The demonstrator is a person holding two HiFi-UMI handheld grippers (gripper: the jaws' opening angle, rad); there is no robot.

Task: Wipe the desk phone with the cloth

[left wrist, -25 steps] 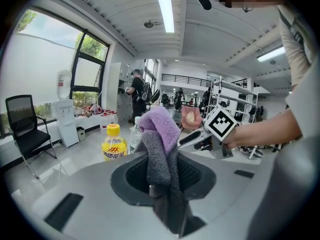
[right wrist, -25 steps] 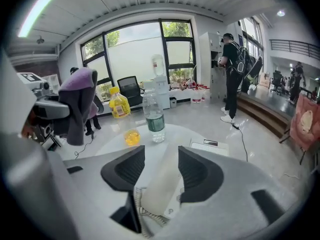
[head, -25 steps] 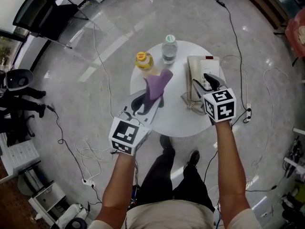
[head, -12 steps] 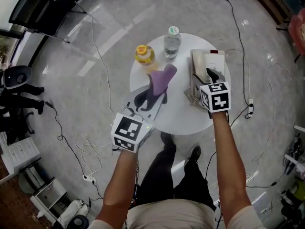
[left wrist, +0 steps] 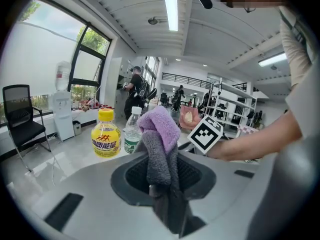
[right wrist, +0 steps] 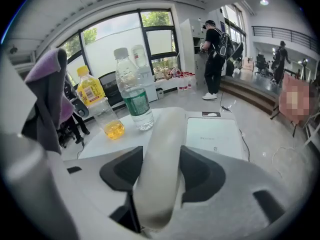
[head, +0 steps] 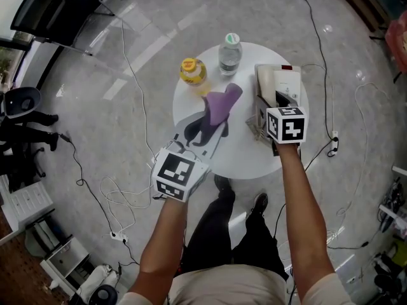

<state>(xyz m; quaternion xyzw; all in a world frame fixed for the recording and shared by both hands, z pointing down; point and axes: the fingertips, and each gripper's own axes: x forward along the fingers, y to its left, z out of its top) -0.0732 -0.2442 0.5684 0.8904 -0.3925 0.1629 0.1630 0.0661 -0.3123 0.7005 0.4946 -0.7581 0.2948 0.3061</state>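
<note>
Cloth (left wrist: 160, 134) and desk phone (head: 285, 81) are apart over a round white counter (head: 235, 157), with one hand-held gripper on each. The left hand-held gripper (head: 205, 127) is clamped on the lower end of the purple-and-grey cloth. The cloth stands up out of its jaws in a bunched fold, left of the desk phone, with a strip of bare counter between.

The right hand-held gripper (right wrist: 161, 179) hangs at the desk phone's near end, pointing down and away from the person. Its jaws are wide and have just been closing. The pale handset (right wrist: 162, 144) fills the gap between them and appears to touch both pads, so the grip looks taken.

The handset's long axis runs along the line the right hand-held gripper points, from the desk phone's near end toward its far end. The flat pale base shows just right of it. The right hand is therefore at the desk phone. The left, which carries the cloth, is the farther of the two and would have to travel rightward across the counter to bring cloth to plastic.

A yellow-capped drink bottle (head: 192, 74) and a water bottle (head: 229, 54) stand left of the desk phone's far end, beyond the cloth, and look to be out of that path. Whether the handset is lifted off the desk phone's cradle cannot be told.
</note>
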